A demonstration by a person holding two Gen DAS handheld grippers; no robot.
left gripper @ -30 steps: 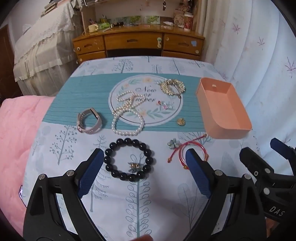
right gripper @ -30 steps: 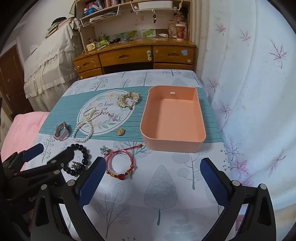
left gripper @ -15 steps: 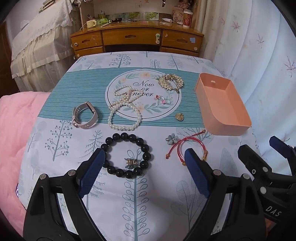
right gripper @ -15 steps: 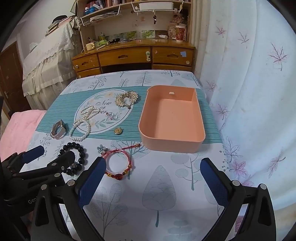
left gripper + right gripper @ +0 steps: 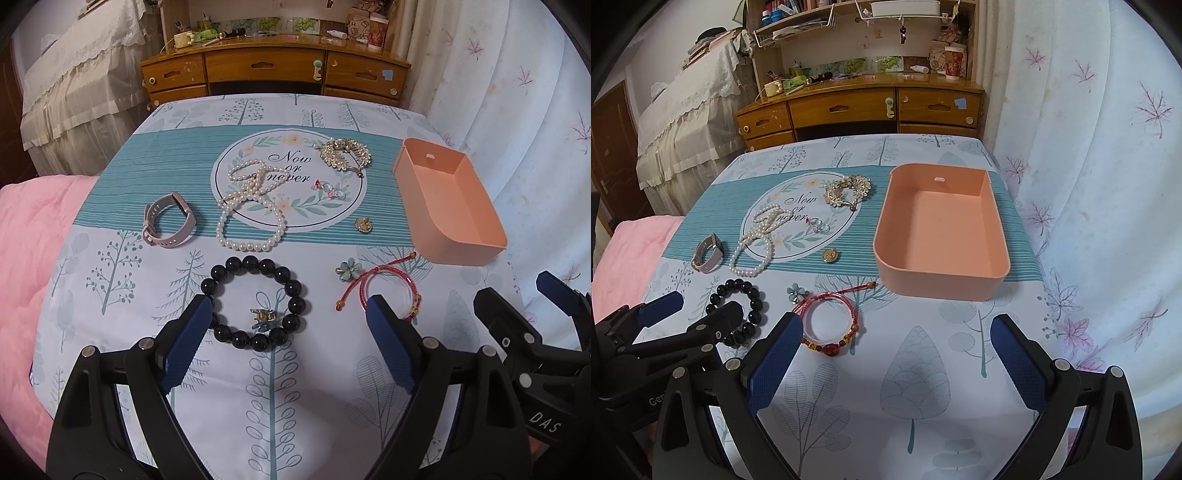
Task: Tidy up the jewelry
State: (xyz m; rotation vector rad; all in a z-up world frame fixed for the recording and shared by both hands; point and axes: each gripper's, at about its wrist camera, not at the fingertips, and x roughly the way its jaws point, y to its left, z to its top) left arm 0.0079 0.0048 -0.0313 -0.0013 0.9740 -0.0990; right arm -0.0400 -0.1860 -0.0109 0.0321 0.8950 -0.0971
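Both hand-held grippers hover released and empty over the near edge of the table. In the left wrist view, the left hand-held gripper (image 5: 286, 317) has its jaws spread wide to either side of the black bead bracelet (image 5: 255, 302), which lies flat on the tree-print cloth with a small charm inside its ring. The right hand-held gripper (image 5: 897, 336) is just as wide, with the red cord bracelet (image 5: 829, 325) at its 10 o'clock, close to the left pad. Farther on lie a small flower charm (image 5: 346, 270), a pearl strand (image 5: 251, 206), a watch band (image 5: 168, 224) at 10 o'clock, a gold pendant (image 5: 364, 225) and a gold brooch (image 5: 345, 155). The peach tray (image 5: 938, 284) sits empty at 1 o'clock. Nothing looks sorted yet; this reads as the approach to a first pick. Next, the left likely must drop lower and close across the bead ring, then carry it to the tray.
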